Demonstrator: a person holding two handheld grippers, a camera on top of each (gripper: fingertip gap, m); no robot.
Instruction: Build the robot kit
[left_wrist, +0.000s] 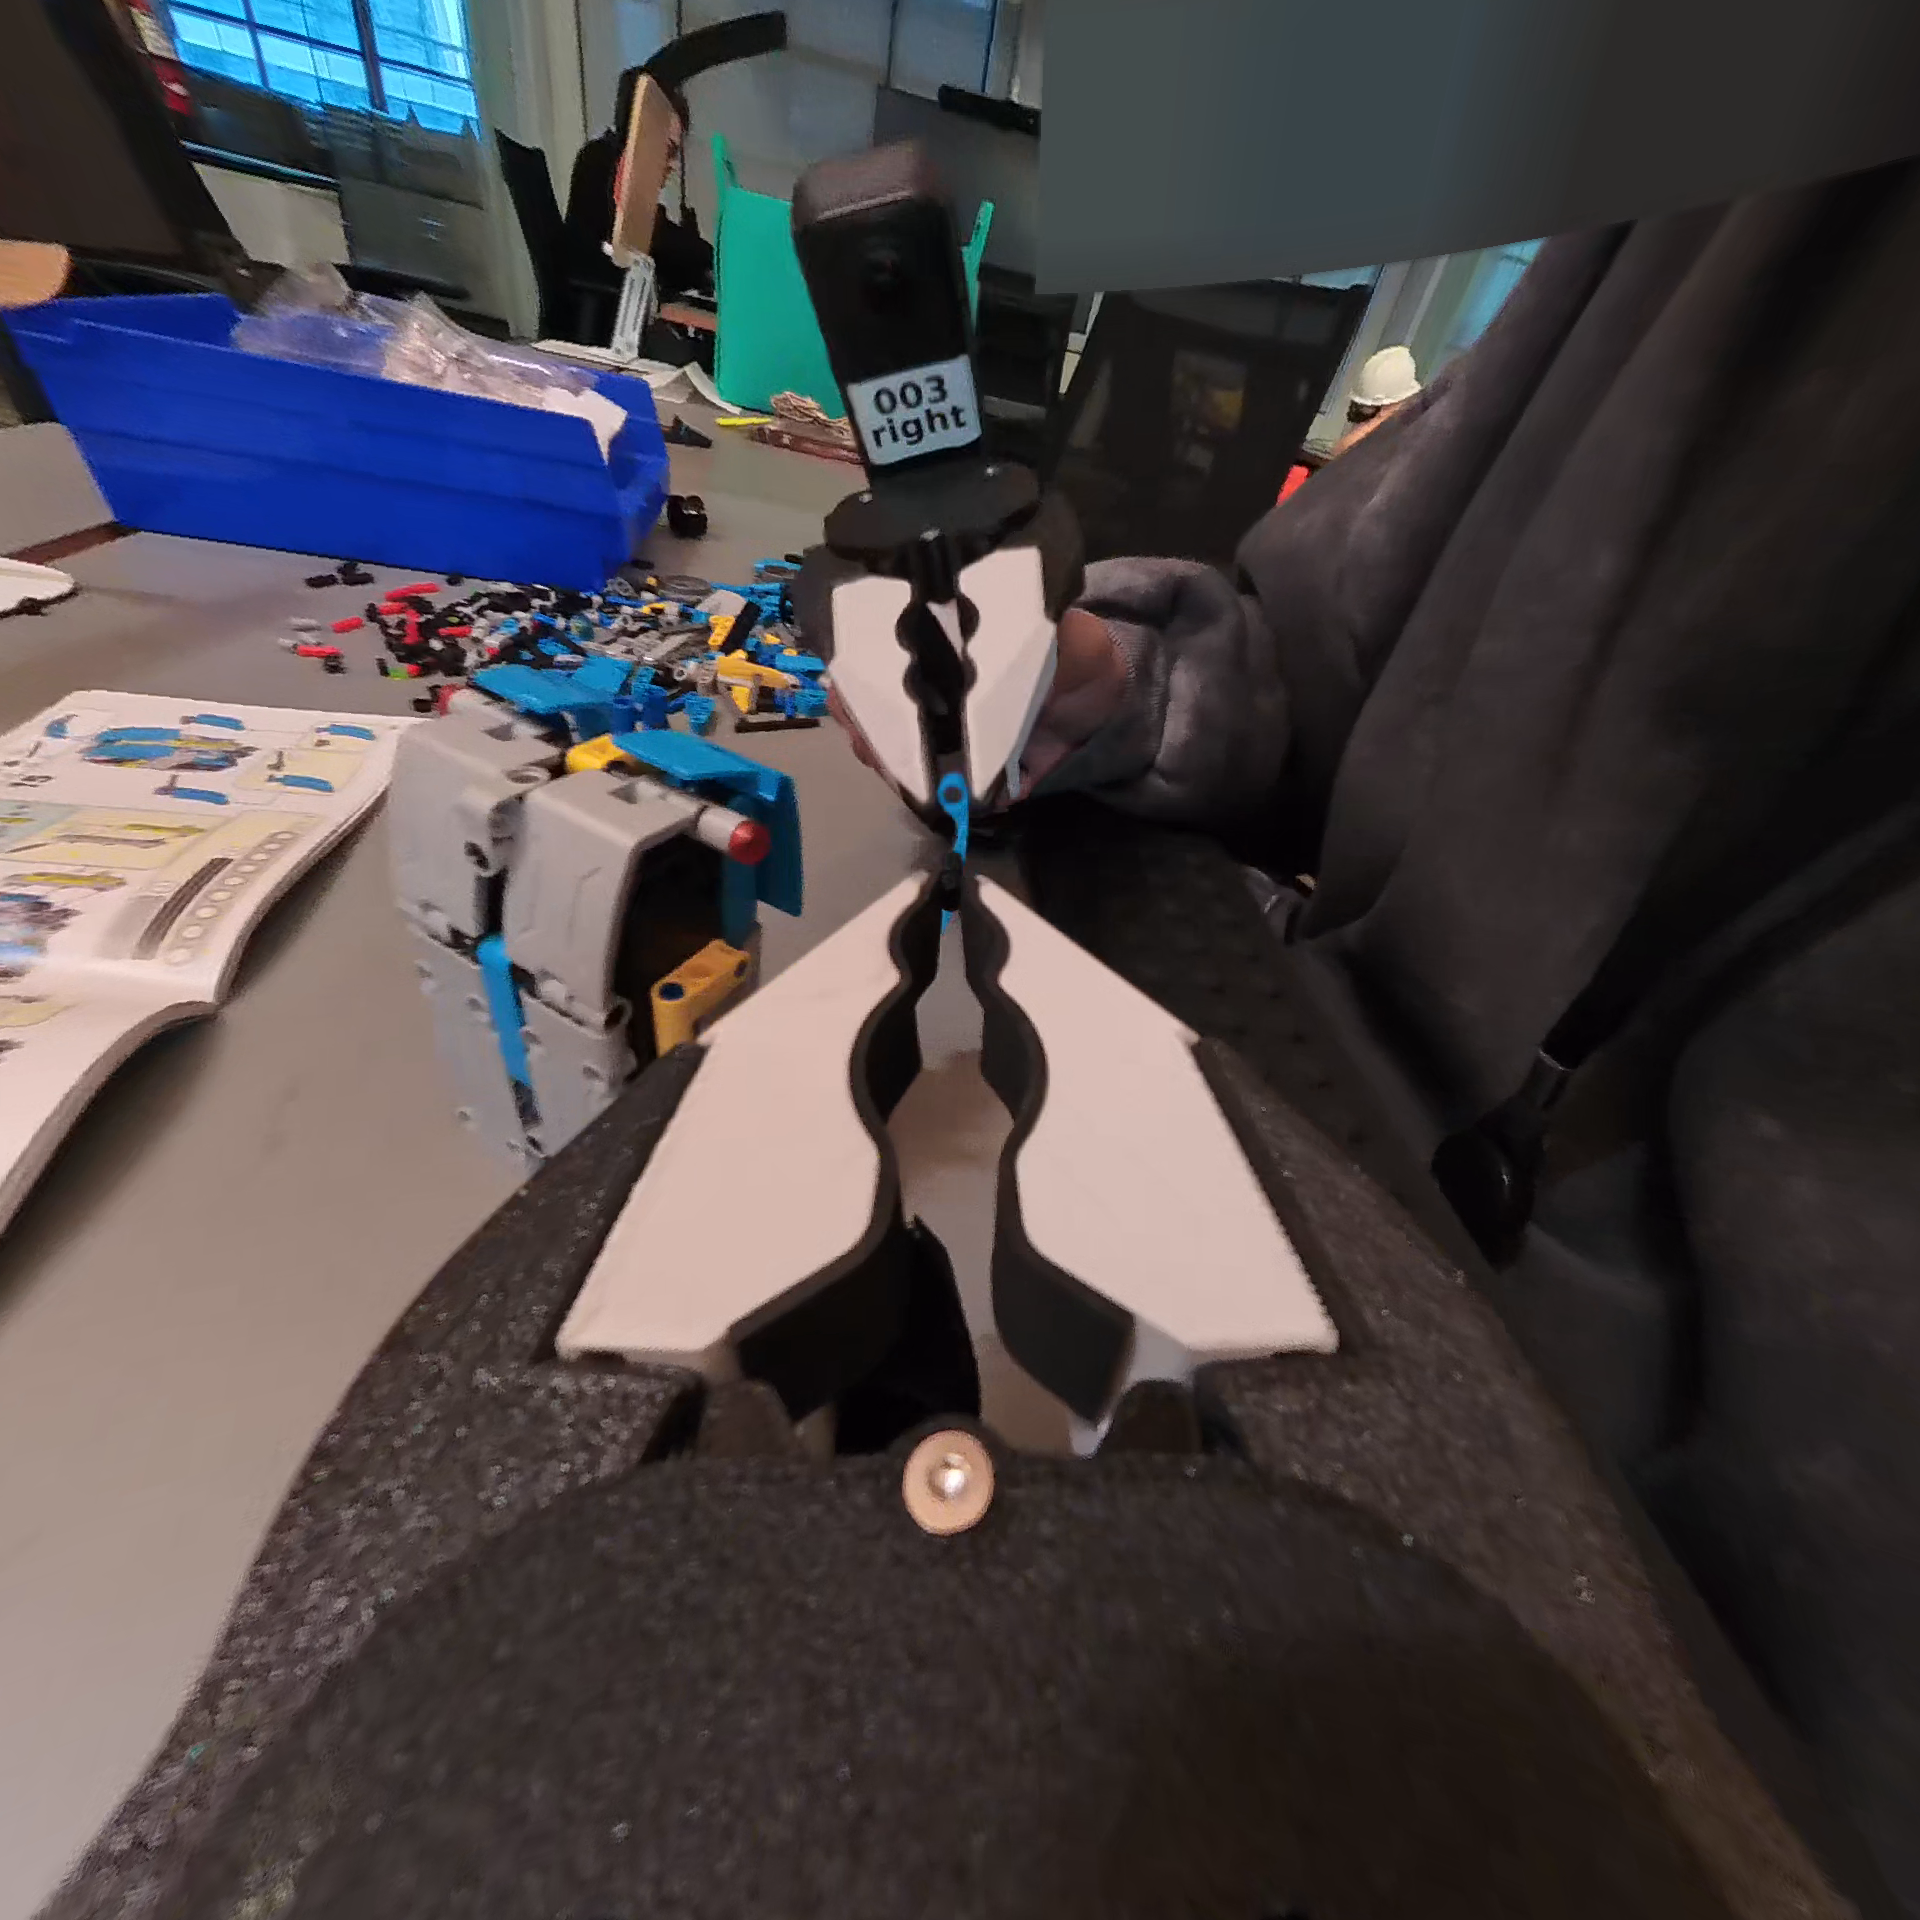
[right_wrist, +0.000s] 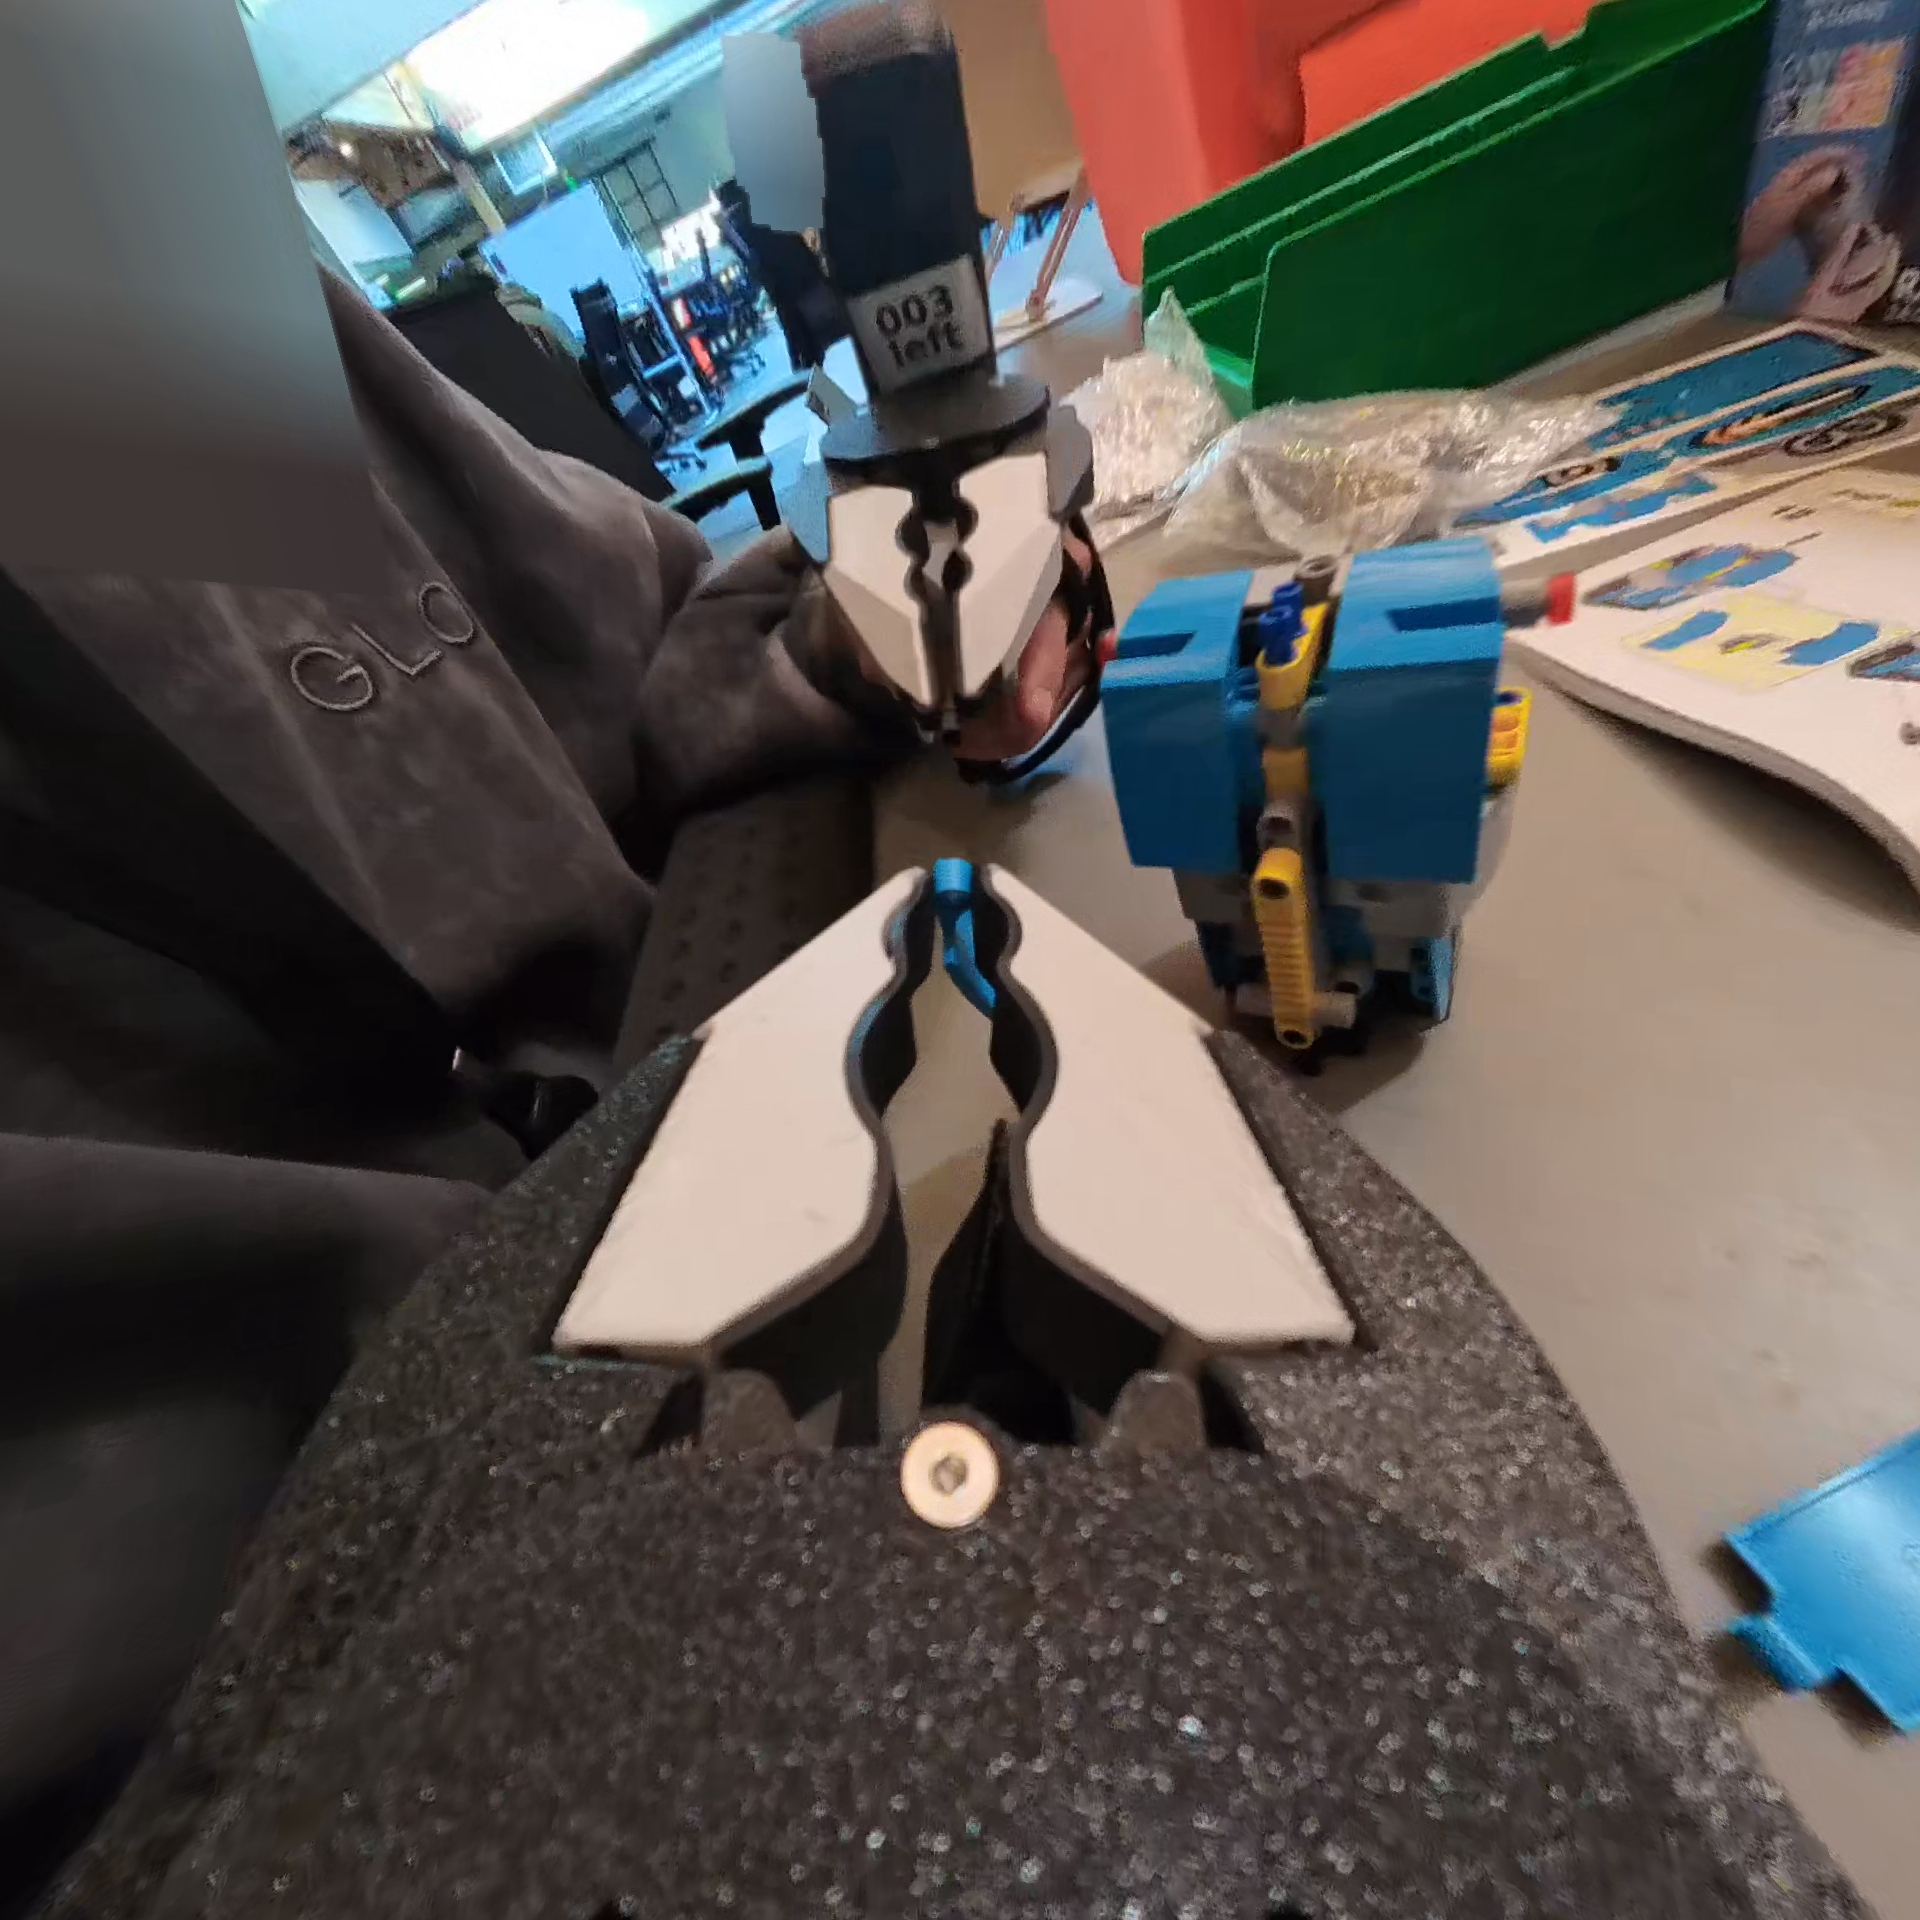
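My left gripper (left_wrist: 948, 885) is shut, with a small black pin (left_wrist: 951, 881) pinched at its tips. My right gripper (left_wrist: 951, 821) faces it tip to tip and is shut on a thin blue brick piece (left_wrist: 952, 800). In the right wrist view the right gripper (right_wrist: 954, 883) holds that blue piece (right_wrist: 961, 935) between its fingers. The left gripper (right_wrist: 948, 727) is opposite, shut, and the pin is too small to make out there. A grey, blue and yellow brick-built model (left_wrist: 582, 914) stands on the grey table beside the grippers; it also shows in the right wrist view (right_wrist: 1309, 748).
A pile of loose brick pieces (left_wrist: 623, 644) lies before a blue bin (left_wrist: 343, 457). An open instruction booklet (left_wrist: 156, 852) (right_wrist: 1766, 644) lies by the model. Green bins (right_wrist: 1455, 208), plastic bags (right_wrist: 1351, 468) and a blue panel (right_wrist: 1839, 1590) are on the table. A person's dark sweater (left_wrist: 1558, 727) is close. Left tips to right tips: about 5 centimeters. The blue panel (right_wrist: 1839, 1590) lies around 15 centimeters away from my right fingertips.
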